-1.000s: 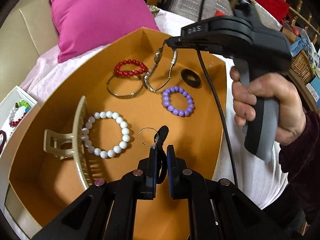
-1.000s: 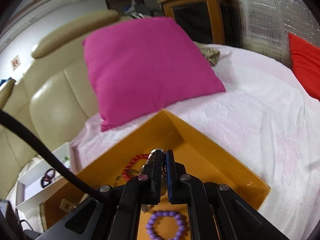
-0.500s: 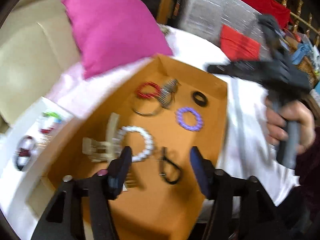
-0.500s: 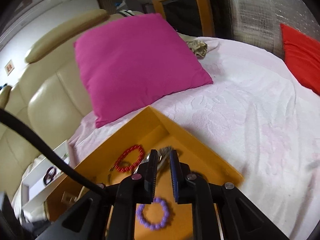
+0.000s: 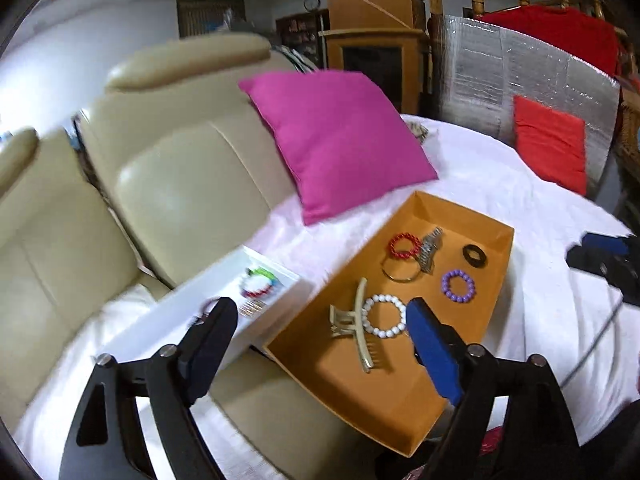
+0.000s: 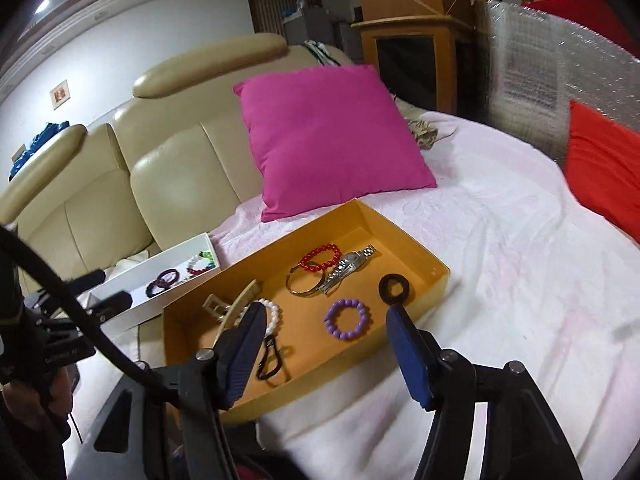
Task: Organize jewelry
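Both tools (image 5: 320,344) (image 6: 324,344) open above tray (image 6: 404,236).

White-covered bed (image 6: 500,248), orange tray (image 6: 404,240), white box (image 6: 132,314), pink cushion (image 6: 328,136), red cushion (image 6: 600,168)

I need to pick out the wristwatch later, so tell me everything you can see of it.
The wristwatch looks silver-toned metal, with a link band and a small case near the middle; its dial is too small to read. It lies flat and stretched out inside the orange box, toward the far corner. One end overlaps the thin gold bangle, and the red bead bracelet lies right beside it. No gripper touches it.
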A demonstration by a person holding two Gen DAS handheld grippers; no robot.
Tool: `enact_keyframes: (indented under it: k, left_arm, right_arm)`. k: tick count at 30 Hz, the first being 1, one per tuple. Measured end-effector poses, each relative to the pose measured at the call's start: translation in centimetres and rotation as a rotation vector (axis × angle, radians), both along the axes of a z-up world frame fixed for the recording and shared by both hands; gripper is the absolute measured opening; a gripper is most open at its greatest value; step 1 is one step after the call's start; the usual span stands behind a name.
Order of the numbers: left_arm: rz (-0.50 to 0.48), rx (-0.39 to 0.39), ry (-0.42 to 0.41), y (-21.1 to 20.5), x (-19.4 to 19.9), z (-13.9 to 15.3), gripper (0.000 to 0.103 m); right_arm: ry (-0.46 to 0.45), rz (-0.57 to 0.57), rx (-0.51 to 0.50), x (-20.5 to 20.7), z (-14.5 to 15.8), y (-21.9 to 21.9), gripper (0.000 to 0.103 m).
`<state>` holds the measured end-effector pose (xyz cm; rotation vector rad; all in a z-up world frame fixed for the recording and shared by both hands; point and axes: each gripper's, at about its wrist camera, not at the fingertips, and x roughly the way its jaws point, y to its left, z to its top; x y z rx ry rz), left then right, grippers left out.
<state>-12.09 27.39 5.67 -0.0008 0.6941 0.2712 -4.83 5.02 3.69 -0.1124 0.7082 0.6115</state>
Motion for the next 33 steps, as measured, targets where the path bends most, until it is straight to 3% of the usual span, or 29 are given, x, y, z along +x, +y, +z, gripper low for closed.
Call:
enact_keyframes:
  k: [5,8,13,20,26,33]
  left_arm:
    - [0.062,0.142,-0.037,-2.0,-1.7,2.5,0.088]
    - [0.074,0.182,-0.060,-2.7,-2.7,3.8,0.088]
    - [0.020,0.123,-0.088,-3.4,-4.0,5.3,0.088]
    - [-0.006,0.001,-0.094,-3.7,-4.7,5.0,0.088]
    - [0.023,0.051,-0.074,-4.3,-4.7,4.4,0.088]
    - [0.055,0.064,-0.082,-3.8,-5.0,4.6,0.088]
  right_arm:
    - [-0.001,-0.019,0.026,-3.9,1.9,-1.2,0.066]
    - [-0.029,-0.041,0.027,-6.0,3.0,-1.9,0.066]
    - [-0.044,-0.072,0.027,-8.3,3.8,-2.4,0.066]
    - [-0.004,-0.093,0.024,-9.5,2.9,-1.6,0.066]
    - [0.029,-0.085,0.003,-9.7,2.2,-0.3,0.066]
    - [0.004,-0.087,-0.017,-10.3,2.3,0.6,0.066]
